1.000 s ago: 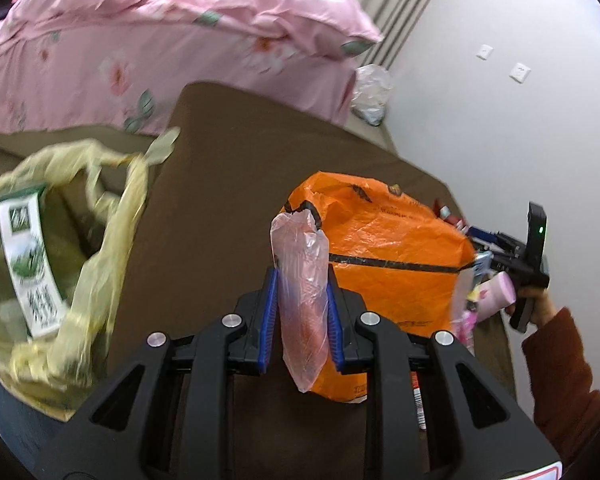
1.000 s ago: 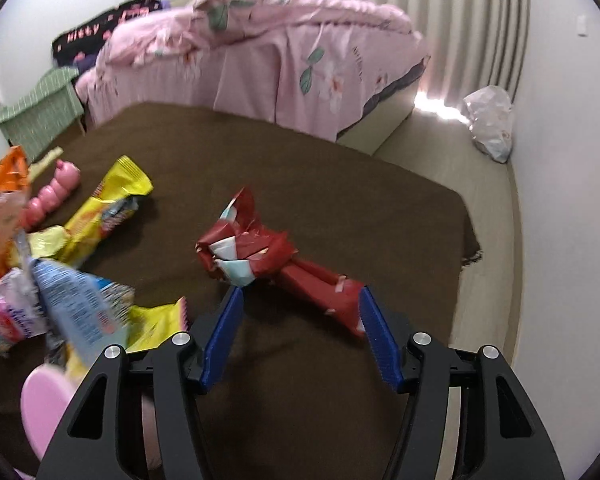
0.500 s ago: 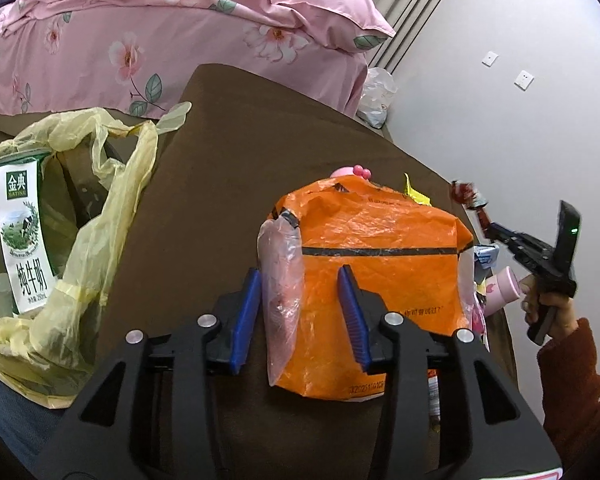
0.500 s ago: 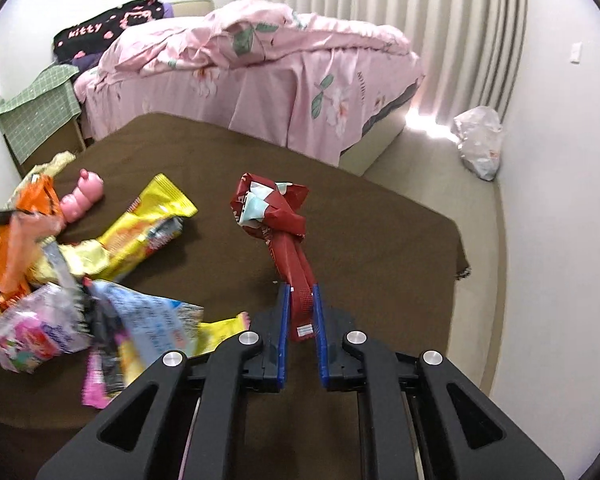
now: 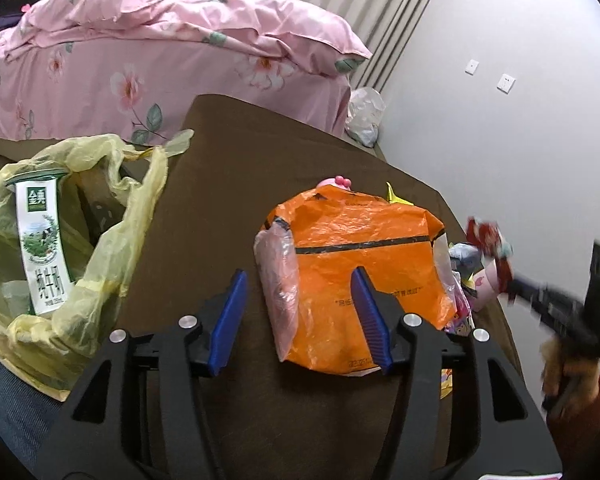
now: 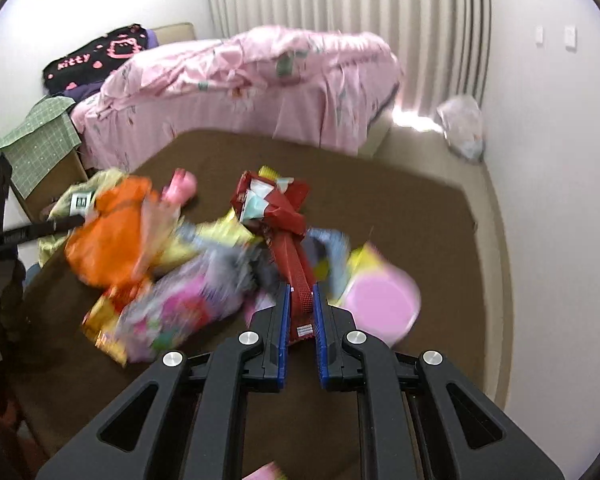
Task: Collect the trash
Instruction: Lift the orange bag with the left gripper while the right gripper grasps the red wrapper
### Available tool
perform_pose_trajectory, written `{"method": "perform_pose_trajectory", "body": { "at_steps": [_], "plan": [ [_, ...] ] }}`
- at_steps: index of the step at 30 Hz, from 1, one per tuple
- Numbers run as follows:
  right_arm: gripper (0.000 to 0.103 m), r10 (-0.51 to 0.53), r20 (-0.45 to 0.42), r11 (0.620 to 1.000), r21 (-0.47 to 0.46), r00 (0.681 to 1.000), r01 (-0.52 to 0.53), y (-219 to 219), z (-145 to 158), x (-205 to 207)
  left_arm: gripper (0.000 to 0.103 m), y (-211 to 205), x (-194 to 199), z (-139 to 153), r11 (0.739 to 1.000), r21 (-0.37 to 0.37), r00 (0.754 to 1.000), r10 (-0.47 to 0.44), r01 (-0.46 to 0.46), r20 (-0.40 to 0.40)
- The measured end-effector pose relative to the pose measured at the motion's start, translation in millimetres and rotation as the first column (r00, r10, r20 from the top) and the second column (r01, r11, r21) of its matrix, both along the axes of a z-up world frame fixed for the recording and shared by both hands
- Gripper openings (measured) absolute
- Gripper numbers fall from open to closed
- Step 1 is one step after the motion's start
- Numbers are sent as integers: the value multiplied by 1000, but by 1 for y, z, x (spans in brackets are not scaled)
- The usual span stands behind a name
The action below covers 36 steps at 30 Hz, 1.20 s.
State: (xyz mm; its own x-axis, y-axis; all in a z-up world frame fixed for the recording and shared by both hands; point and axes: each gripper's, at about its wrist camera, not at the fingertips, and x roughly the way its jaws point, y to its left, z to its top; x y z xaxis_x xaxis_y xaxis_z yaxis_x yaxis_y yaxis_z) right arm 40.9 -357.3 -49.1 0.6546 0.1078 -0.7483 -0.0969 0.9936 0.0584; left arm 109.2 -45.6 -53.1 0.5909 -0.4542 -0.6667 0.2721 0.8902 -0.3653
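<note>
Right gripper (image 6: 300,312) clamped on the near end of a red wrapper (image 6: 276,204), long axis running away from it, lifted above the litter on the brown table (image 6: 400,208). Left gripper (image 5: 296,312) just opening, clear plastic scrap (image 5: 278,280) loose between its pads. Yellow bag (image 5: 112,216) far left of the wrapper, nearer the left hand: a leftward carry across, likely.

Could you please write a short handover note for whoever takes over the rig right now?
Left gripper: jaws have just been opening, gripping nothing; the clear wrapper between them leans on the orange bag.
Right gripper: shut on the red wrapper, lifted above the pile.
Yellow bag, at the table's left, holds a milk carton.
Left: bag the red wrapper, then the rest.
</note>
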Motion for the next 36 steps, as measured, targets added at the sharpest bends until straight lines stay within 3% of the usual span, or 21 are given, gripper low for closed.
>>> {"method": "perform_pose_trajectory", "body": {
  "at_steps": [3,4,5,6,7,10,13,17,20,24,27,28,30,32,36],
  "plan": [
    [14,68,-6,997,33,998,-68,19,-8,-17,51,3,-2,1,1000,-17,1000,2,-3,-7],
    [20,77,3,996,33,997,-77,22,-7,-21,51,3,-4,3,1000,-17,1000,3,-3,2],
    [27,82,14,996,34,997,-82,24,-6,-23,52,4,-5,5,1000,-18,1000,4,-4,12],
    [46,87,35,995,47,996,-88,23,-2,-26,53,5,-6,7,1000,-19,1000,6,-5,25],
    [58,90,43,993,70,995,-93,22,-1,-27,54,6,-8,10,1000,-22,999,8,-7,39],
    [58,133,4,977,167,991,-132,22,-1,-26,56,10,-9,14,999,-39,998,12,-10,59],
    [58,121,25,992,30,992,-122,36,0,-29,56,14,-9,15,997,-73,998,3,1,55],
    [58,105,43,993,-53,994,-102,39,0,-20,59,16,-7,12,997,-81,999,17,-15,28],
    [58,185,33,981,44,982,-187,33,-3,-9,65,19,-4,7,993,-116,1000,16,-16,-7],
    [57,146,7,987,74,989,-146,26,-18,12,69,20,-3,4,991,-132,1000,8,-10,-14],
    [37,162,-68,971,189,984,-147,22,-35,24,71,17,-2,4,992,-130,1000,-9,7,-16],
    [36,162,-69,967,209,984,-145,23,-35,23,71,17,-2,4,991,-129,1000,-17,15,-16],
    [36,162,-31,975,157,986,-155,33,-28,13,80,16,0,3,989,-143,999,-40,36,-27],
    [35,142,14,983,117,990,-143,40,-15,2,81,14,2,-3,982,-178,995,-79,67,-65],
    [35,101,92,988,110,991,-111,42,6,-15,81,5,2,-8,991,-121,994,-66,56,-82]
  ]
}}
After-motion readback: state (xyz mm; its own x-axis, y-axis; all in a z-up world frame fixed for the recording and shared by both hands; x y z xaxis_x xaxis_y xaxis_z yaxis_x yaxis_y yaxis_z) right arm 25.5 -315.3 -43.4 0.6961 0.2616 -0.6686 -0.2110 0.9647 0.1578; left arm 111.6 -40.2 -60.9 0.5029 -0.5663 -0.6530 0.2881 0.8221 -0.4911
